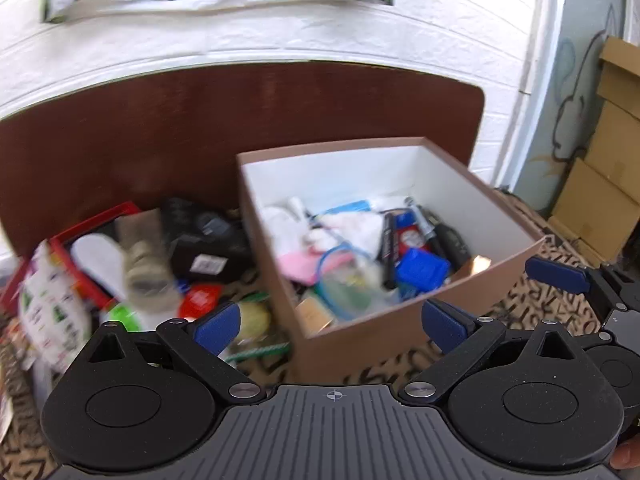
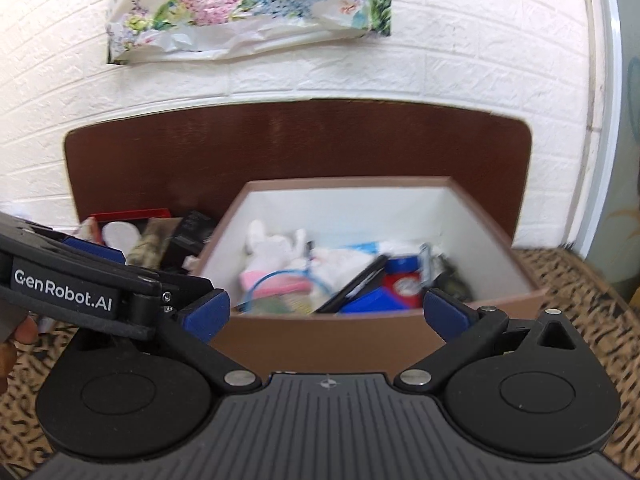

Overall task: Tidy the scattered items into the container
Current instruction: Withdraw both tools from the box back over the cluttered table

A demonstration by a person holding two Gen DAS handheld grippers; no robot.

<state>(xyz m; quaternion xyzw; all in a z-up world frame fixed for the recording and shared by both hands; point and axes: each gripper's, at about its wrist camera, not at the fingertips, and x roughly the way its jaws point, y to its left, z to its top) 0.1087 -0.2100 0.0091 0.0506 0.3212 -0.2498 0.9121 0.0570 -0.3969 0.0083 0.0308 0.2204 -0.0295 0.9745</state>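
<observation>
A brown box (image 1: 362,346) with white inner walls stands on the patterned cloth, holding a blue case (image 1: 422,270), a pink item (image 1: 298,264), white cloth and black pens. My left gripper (image 1: 331,325) is open and empty at the box's near left corner. Scattered to its left lie a red tray (image 1: 96,220), a beige roll (image 1: 144,258), a black box (image 1: 208,250), a red round piece (image 1: 200,300) and a yellow-green ball (image 1: 253,319). My right gripper (image 2: 328,314) is open and empty in front of the box (image 2: 344,182). Both views are blurred.
A brown board (image 2: 280,148) stands behind the box against a white brick wall, where a floral bag (image 2: 248,4) hangs. Cardboard boxes (image 1: 604,168) are stacked at the far right. A floral packet (image 1: 52,304) lies at the left edge. A hand (image 2: 16,340) holds the left gripper.
</observation>
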